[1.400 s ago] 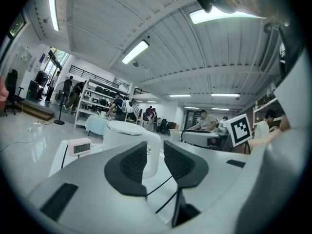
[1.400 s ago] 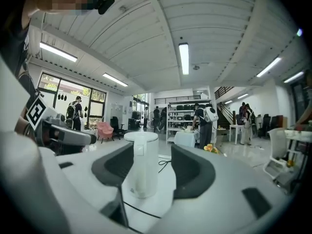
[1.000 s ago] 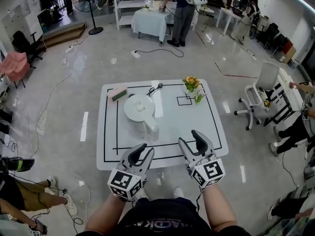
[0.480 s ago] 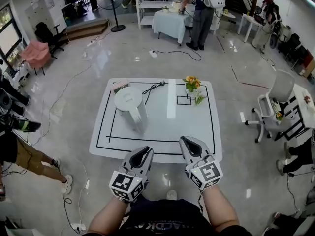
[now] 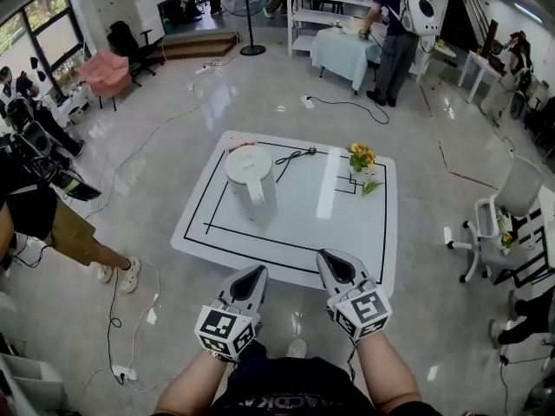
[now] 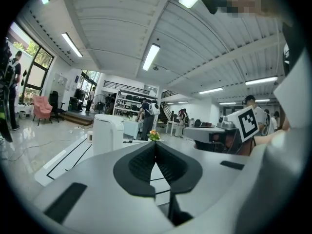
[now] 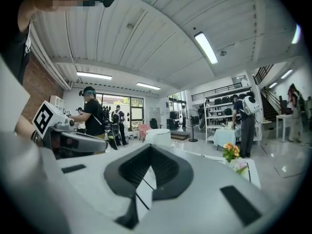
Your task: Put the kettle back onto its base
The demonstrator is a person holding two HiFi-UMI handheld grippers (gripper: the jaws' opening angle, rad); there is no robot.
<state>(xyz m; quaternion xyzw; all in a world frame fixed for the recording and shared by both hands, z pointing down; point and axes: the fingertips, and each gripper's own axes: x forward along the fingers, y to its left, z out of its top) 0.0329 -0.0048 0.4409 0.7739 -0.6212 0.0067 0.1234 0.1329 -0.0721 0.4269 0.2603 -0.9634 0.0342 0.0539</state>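
Observation:
The white kettle point(image 5: 251, 180) stands upright on the left half of the white table point(image 5: 295, 232), its handle toward me. A black cord point(image 5: 295, 154) lies just behind it; I cannot make out a base under it. My left gripper point(image 5: 253, 273) and right gripper point(image 5: 328, 258) hover side by side in front of the table's near edge, both shut with nothing between the jaws. From the left gripper point(image 6: 156, 143) the kettle point(image 6: 108, 133) shows ahead to the left. From the right gripper point(image 7: 150, 145) the kettle point(image 7: 157, 136) stands straight beyond the tips.
A small vase of orange flowers point(image 5: 361, 159) stands at the table's far right. A person point(image 5: 39, 206) stands on the left, an office chair point(image 5: 499, 224) on the right, and cables point(image 5: 130, 319) trail over the floor. Another person point(image 5: 399, 20) works at a far table.
Both grippers have drawn back from over the table's front edge to in front of it. The right jaws closed from wide open and the left ones closed too. The kettle stayed in place.

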